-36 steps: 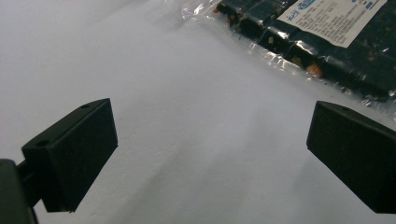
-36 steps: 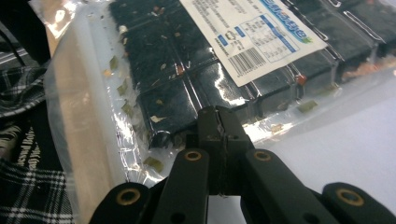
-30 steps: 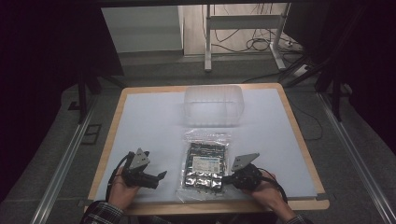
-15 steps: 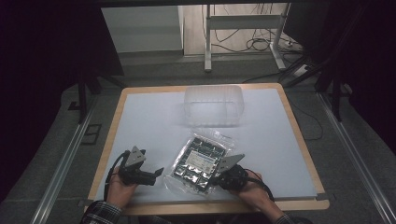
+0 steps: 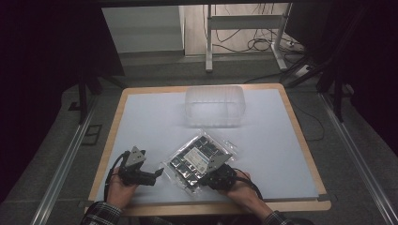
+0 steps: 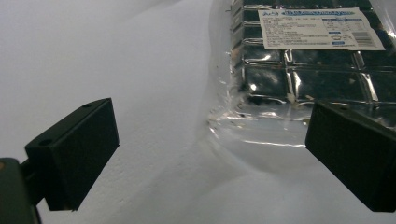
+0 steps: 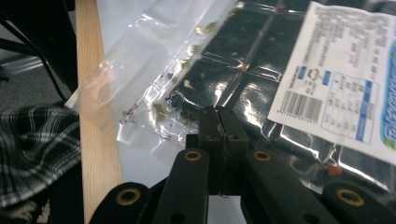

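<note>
A clear plastic bag (image 5: 199, 159) holding a dark tray of square cells lay on the white table sheet (image 5: 155, 122), turned at a slant in the lower middle of the high view, with a white printed label (image 5: 199, 155) on its top face. The right gripper (image 5: 212, 172) sat at the bag's lower right corner, in the person's right hand (image 5: 241, 187) near the wooden table edge (image 5: 211, 209) at the bottom of the frame. In the right gripper view its two black jaws stood pressed tight together at the lower centre, pinching the crinkled clear film of the bag (image 7: 154, 70) just at the rim of the dark tray; the label (image 7: 345, 79) filled the upper right there, and a plaid sleeve (image 7: 32, 154) showed at the lower left beyond the wooden strip. The left gripper (image 5: 157, 174) rested low on the sheet at the lower left of the high view, just beside the bag's left edge, held by the left hand (image 5: 119, 187). In the left gripper view its jaws stood wide apart at the lower left and lower right corners, released and gripping nothing, with the bag's sealed end (image 6: 280, 107) lying ahead of them toward the right. A clear plastic box (image 5: 216, 105) stood upside down at the upper middle of the sheet, well apart from the bag.
</note>
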### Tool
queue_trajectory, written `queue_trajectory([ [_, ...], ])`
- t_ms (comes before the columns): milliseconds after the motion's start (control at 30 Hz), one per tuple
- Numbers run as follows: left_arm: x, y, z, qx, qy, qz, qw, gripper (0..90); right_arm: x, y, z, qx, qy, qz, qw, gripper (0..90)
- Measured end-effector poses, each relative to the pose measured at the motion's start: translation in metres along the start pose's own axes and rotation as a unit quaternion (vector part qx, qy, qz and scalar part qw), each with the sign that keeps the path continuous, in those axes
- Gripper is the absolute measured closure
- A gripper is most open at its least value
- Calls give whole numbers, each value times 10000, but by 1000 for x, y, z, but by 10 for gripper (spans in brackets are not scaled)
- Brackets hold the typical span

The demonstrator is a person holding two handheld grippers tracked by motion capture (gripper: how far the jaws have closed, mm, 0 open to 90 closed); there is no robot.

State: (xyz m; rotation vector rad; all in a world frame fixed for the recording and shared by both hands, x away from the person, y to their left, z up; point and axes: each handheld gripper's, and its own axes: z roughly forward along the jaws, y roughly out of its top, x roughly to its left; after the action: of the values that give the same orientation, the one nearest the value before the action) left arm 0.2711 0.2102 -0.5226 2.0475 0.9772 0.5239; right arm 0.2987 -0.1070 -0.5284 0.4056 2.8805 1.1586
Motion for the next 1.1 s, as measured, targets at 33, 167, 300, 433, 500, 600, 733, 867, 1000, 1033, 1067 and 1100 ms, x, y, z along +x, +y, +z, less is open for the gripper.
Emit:
queue_trajectory([
  [33,0,0,0,-1,-2,1,10000,23,0,1,2,-8,15,11,10000,893],
  [167,0,0,0,6,-14,6,10000,23,0,4,4,7,20,-22,10000,893],
  [300,-1,0,0,22,-30,34,10000,22,0,5,2,62,28,36,10000,892],
  [433,-1,0,1,34,-46,44,10000,22,-3,4,-3,28,-20,81,10000,892],
  [500,-2,0,1,39,-46,61,10000,22,-5,5,-8,-51,-71,140,9999,891],
  [600,-2,0,1,39,-42,72,10000,22,-9,6,-14,-147,-142,216,9996,879],
  [733,-2,0,1,44,-44,85,9999,22,-14,6,-19,-227,-257,216,9992,876],
  [867,-3,0,2,60,-42,97,9999,22,-19,8,-24,-319,-401,170,9985,861],
  [1000,-3,0,2,88,-42,118,9999,22,-26,9,-28,-354,-464,162,9982,849],
  [1033,-3,0,2,89,-42,120,9999,22,-28,9,-28,-342,-492,166,9981,847],
  [1067,-3,0,2,88,-44,119,9999,22,-30,10,-28,-320,-516,179,9980,841],
  [1100,-3,0,2,89,-48,116,9999,22,-33,11,-28,-319,-554,173,9978,837],
])
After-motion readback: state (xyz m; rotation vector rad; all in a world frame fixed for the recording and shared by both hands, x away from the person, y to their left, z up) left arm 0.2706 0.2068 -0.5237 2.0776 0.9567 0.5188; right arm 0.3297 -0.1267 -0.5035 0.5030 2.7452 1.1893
